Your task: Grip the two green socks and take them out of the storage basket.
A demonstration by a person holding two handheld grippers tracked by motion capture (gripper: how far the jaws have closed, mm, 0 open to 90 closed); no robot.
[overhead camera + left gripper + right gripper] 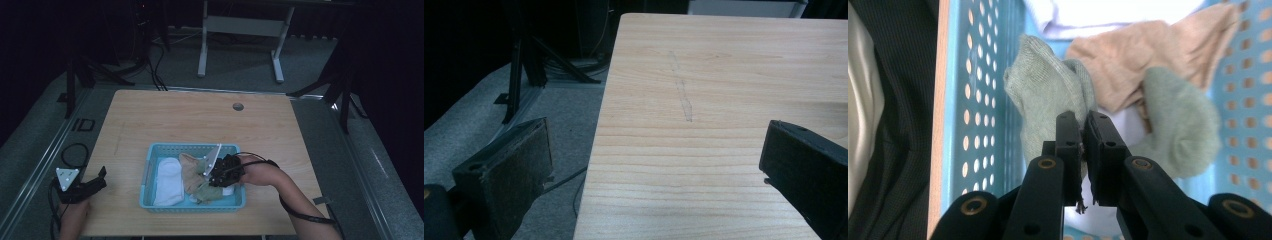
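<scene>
The right gripper [1083, 117] reaches into a blue basket [980, 75] on the wooden table [200, 120]; its jaws are pressed together with only a thin fold of fabric between the pads, and that fabric belongs to a green sock [1045, 95]. The pinched edge of the sock sits right at the fingertips [1066, 125]; the rest of it bunches up just beyond and to the left of them, against the perforated basket wall. A second green sock [1178, 120] lies to the right of the fingers, apart from them; a tan sock [1143, 50] lies farther on beyond both, and a white piece of cloth [1088, 12] lies past that at the far end of the basket. In the high view the same gripper [220, 175] sits over the right half of the basket [150, 165], with the white sock [167, 180] lying well to its left.

The left gripper [95, 182] rests at the near left corner of the table, well apart from the basket; its jaws stand wide apart with nothing between them but bare wood, one finger [509, 170] hanging past the table's edge over the grey floor [479, 110].
</scene>
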